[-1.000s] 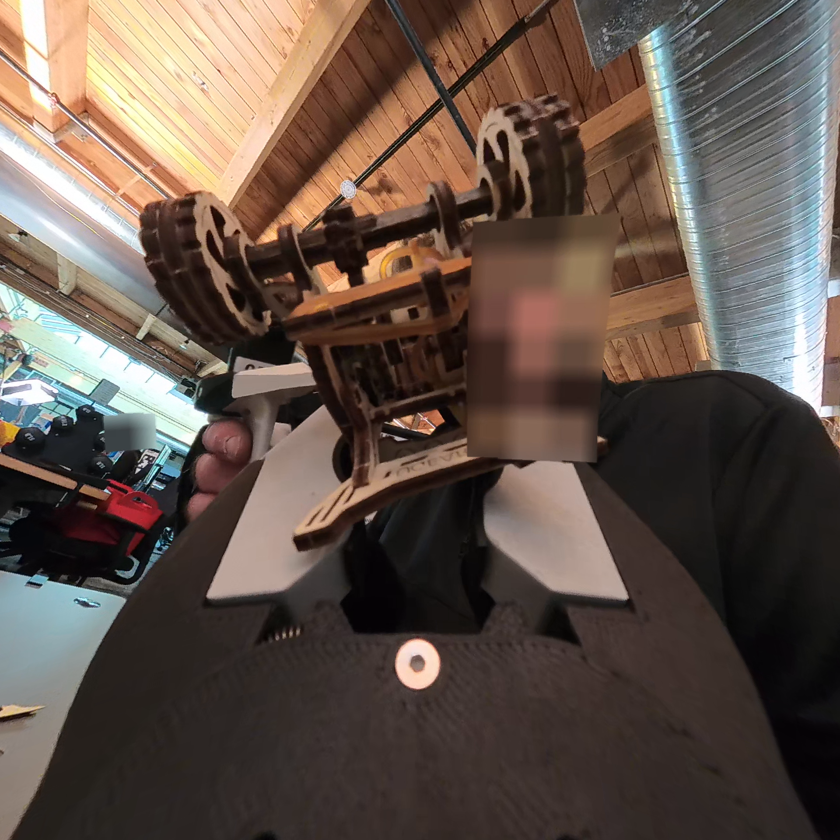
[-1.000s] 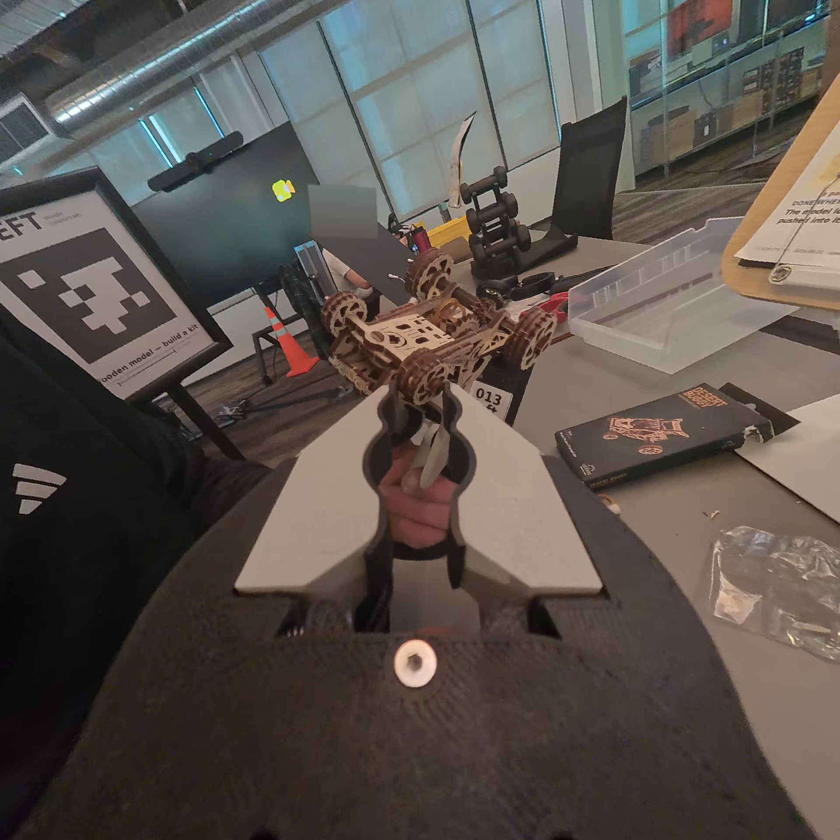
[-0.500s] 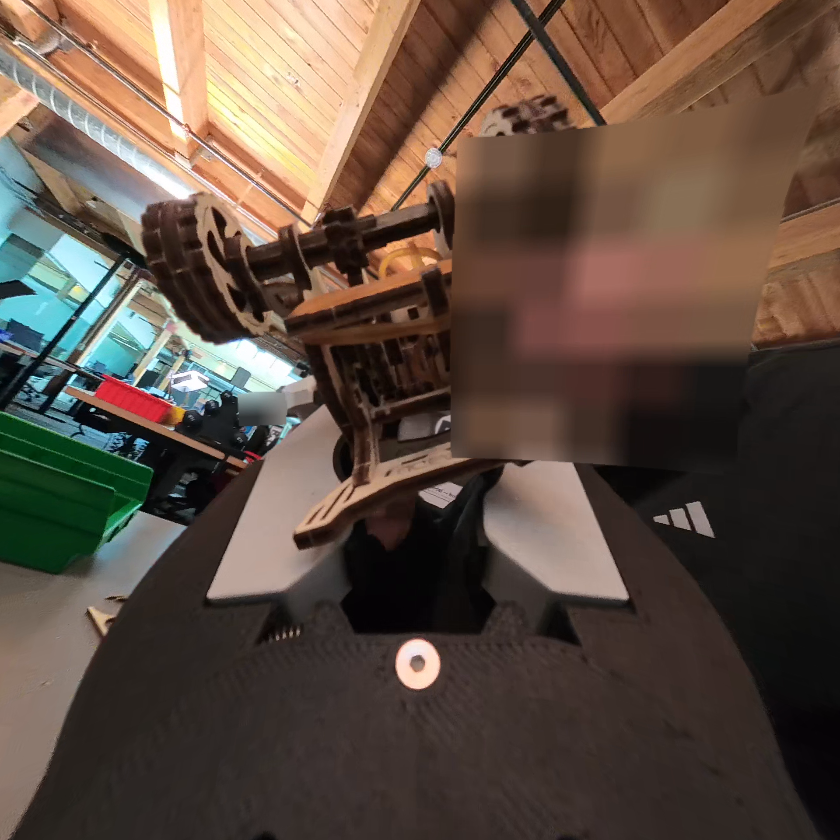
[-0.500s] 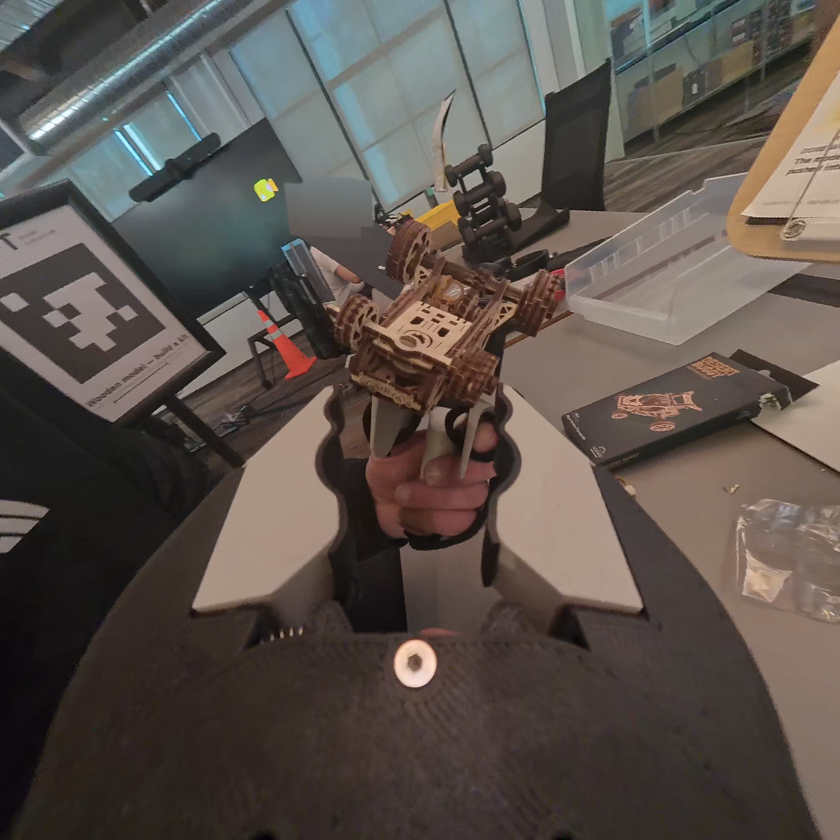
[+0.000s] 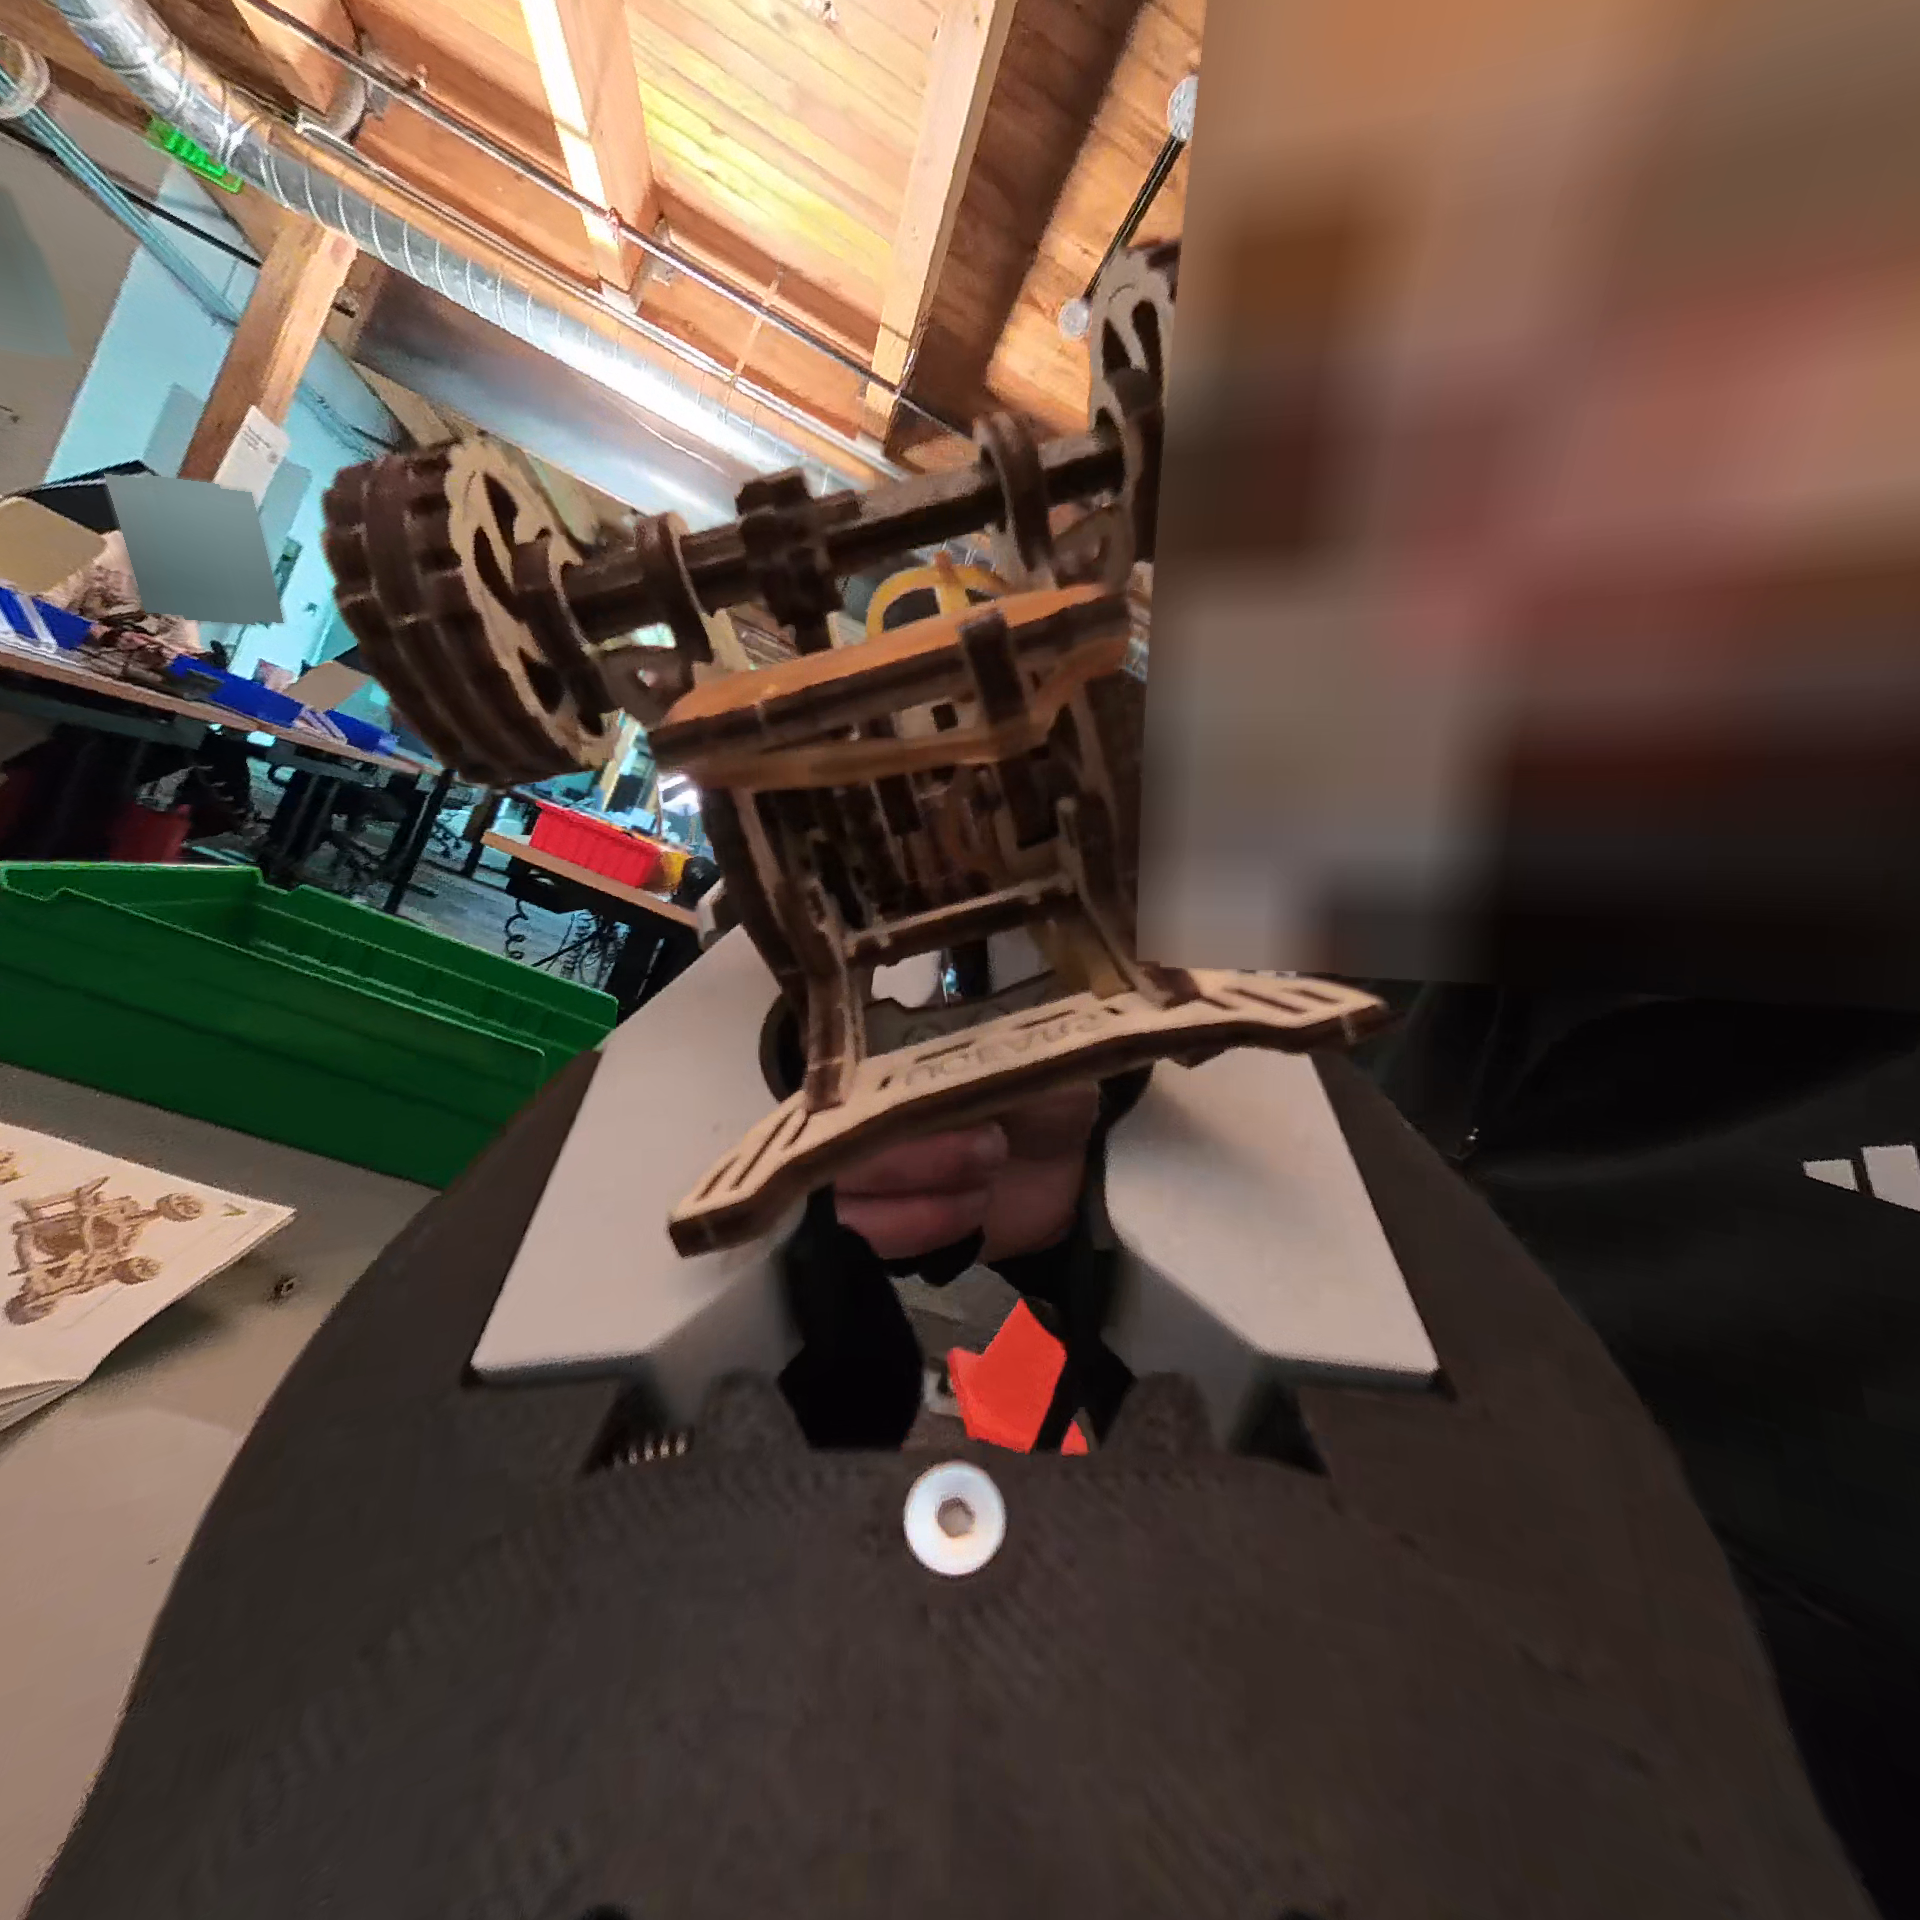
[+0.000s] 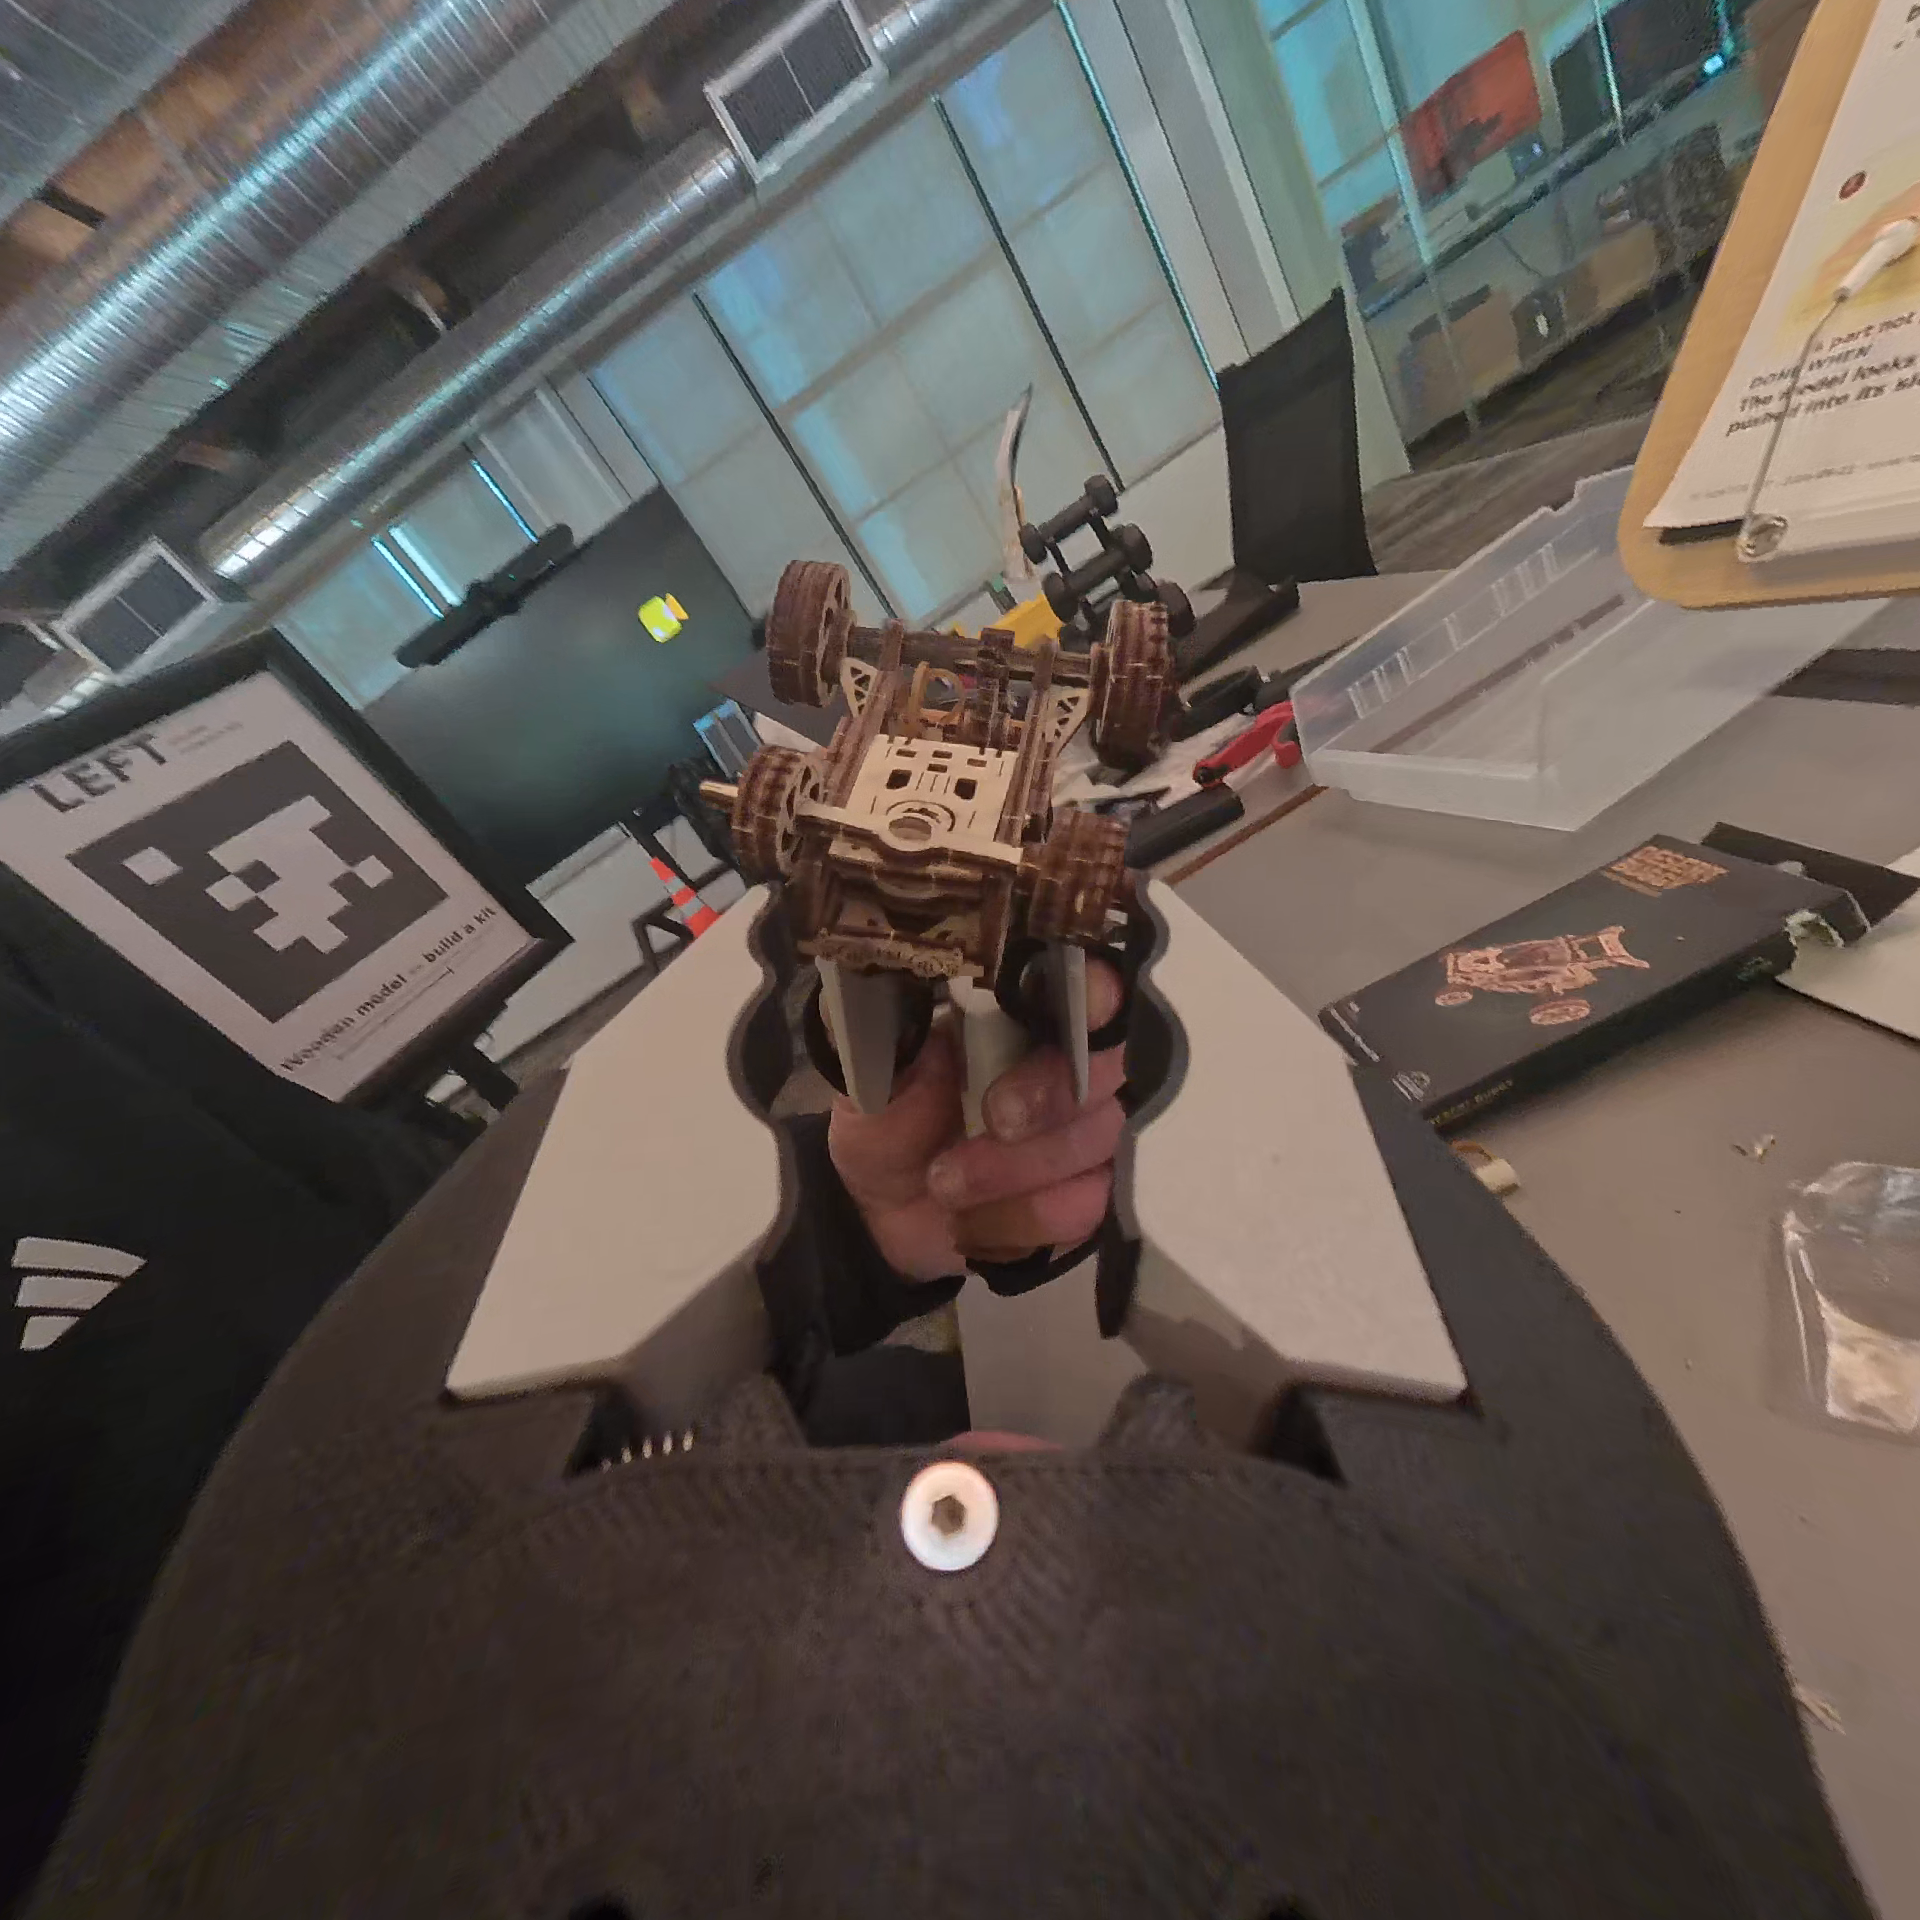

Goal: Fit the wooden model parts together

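Grey counter [image 6: 1683,1101] mostly hidden behind right tool [image 6: 951,997], jaws apart, empty. One wooden model [image 6: 925,821] up in the air, four wheels counted, clamped in left tool [image 5: 940,1049]; one wheel cut off by mosaic there. One black box [image 6: 1579,977], one crumpled bag [image 6: 1860,1299] half out of frame.

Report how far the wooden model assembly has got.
Mostly built: the wooden model already carries four wheels, axles and chassis. The left gripper holds it aloft by its bumper end; the right gripper is open, holding no part. Whether pieces remain cannot be told.
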Demonstrator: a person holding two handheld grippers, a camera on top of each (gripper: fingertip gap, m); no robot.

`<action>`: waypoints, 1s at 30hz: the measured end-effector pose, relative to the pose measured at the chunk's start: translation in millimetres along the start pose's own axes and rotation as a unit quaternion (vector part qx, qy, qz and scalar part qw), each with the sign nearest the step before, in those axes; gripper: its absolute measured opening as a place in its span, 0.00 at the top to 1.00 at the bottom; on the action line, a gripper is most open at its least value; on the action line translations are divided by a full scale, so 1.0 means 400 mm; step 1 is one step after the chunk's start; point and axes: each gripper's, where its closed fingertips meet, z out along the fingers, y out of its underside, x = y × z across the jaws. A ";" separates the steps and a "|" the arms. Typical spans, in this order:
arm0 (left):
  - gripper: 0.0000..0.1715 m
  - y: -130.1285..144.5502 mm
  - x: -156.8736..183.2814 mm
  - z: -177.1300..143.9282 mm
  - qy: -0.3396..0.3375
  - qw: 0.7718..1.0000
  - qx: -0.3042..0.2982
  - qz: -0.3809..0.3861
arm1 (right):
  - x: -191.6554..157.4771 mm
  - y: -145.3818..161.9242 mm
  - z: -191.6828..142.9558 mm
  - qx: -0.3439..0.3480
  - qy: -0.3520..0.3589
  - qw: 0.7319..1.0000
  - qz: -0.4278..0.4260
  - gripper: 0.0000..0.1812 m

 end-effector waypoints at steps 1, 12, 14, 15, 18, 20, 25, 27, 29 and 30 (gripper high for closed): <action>0.73 -0.001 0.003 0.007 -0.004 1.000 -0.007 0.007 | -0.005 -0.005 -0.003 0.010 -0.015 1.000 0.005 0.66; 0.52 0.030 0.005 -0.011 -0.054 0.996 -0.074 -0.020 | -0.006 -0.031 -0.052 0.047 -0.092 0.994 0.020 0.66; 0.48 0.053 0.005 -0.063 -0.081 0.992 -0.085 -0.036 | 0.010 -0.019 -0.063 0.028 -0.087 0.996 0.015 0.67; 0.47 0.052 0.009 -0.090 -0.091 0.992 -0.076 -0.040 | 0.022 -0.007 -0.066 0.017 -0.081 0.997 0.013 0.67; 0.40 0.057 0.006 -0.166 -0.137 0.986 -0.086 -0.046 | 0.044 0.025 -0.072 -0.009 -0.082 0.997 0.011 0.67; 0.35 0.061 -0.005 -0.184 -0.160 0.981 -0.104 -0.035 | 0.053 0.046 -0.067 -0.020 -0.089 0.996 0.017 0.67; 0.38 0.167 -0.057 -0.200 -0.179 0.963 -0.193 -0.052 | 0.078 0.141 -0.032 -0.076 -0.094 0.993 -0.001 0.67; 0.39 0.192 -0.067 -0.222 -0.179 0.960 -0.211 -0.048 | 0.094 0.160 -0.029 -0.090 -0.094 0.991 -0.008 0.67; 0.49 0.210 -0.077 -0.252 -0.184 0.954 -0.233 -0.033 | 0.114 0.188 -0.026 -0.111 -0.083 0.990 -0.034 0.67; 0.51 0.224 -0.083 -0.269 -0.186 0.950 -0.249 -0.027 | 0.125 0.207 -0.025 -0.129 -0.080 0.987 -0.047 0.66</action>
